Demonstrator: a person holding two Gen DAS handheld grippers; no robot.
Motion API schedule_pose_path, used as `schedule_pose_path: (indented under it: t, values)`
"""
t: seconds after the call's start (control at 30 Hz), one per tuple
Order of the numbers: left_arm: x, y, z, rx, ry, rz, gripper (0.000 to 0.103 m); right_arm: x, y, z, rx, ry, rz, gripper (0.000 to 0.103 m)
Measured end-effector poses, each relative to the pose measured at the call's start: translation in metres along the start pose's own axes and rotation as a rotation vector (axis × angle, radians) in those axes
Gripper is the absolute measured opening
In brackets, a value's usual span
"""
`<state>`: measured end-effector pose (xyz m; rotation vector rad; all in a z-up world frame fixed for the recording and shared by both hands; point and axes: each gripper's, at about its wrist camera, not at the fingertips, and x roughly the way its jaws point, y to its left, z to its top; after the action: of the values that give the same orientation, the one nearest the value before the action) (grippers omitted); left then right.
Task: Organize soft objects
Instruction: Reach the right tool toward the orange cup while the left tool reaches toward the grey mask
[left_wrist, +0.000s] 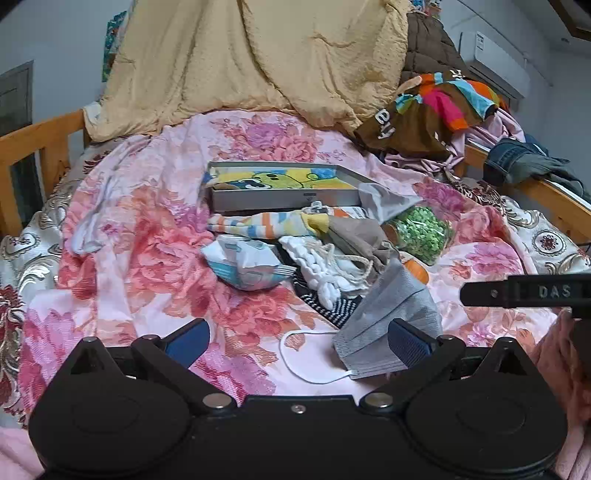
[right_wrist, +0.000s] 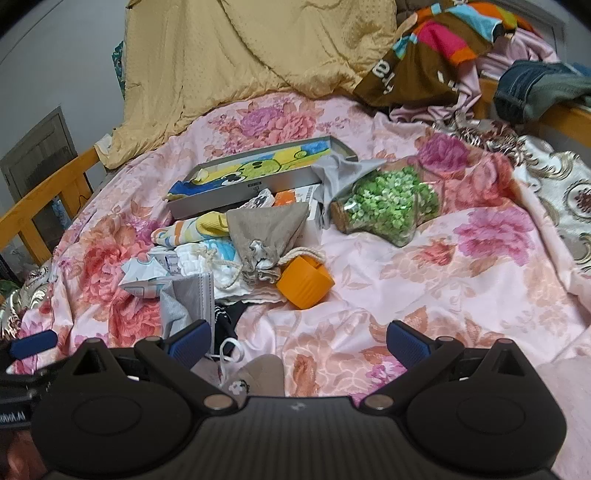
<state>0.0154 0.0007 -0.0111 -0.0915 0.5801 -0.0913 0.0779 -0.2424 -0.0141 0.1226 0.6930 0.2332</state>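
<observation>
- soft objects lie in a loose heap on the bed, mid-sheet, just in front of a shallow grey box with a cartoon cloth in it; a tan quilt is banked up behind at 12 o'clock.
- grey face mask is the nearest piece of the heap: in the left wrist view it sits at about 1 o'clock from the left gripper, its lower edge touching or tucked behind the right-side finger, its long axis slanting up toward 1 o'clock, its white ear loop trailing between the fingers.
- left gripper stands wide, holding nothing.
- right gripper is also spread wide and empty; from it the mask lies at 11 o'clock by its left-side finger, so the left one looks better placed.
- beige drawstring pouch, white knitted piece and striped cloth lie farther in.
- orange cup and jar of green bits look hard, likely not for sorting.
</observation>
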Motion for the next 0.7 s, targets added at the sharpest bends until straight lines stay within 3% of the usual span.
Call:
schedule_pose_path:
  t: [0.4,0.7]
  values:
    - [0.030,-0.007,0.011,0.077,0.062,-0.107,0.102,0.049,-0.014,0.029,0.023,0.122,0.093,0.103]
    - [0.063,-0.013,0.021,0.158,0.109,-0.254,0.102,0.091,-0.040,0.052,0.100,0.198,0.141,0.103]
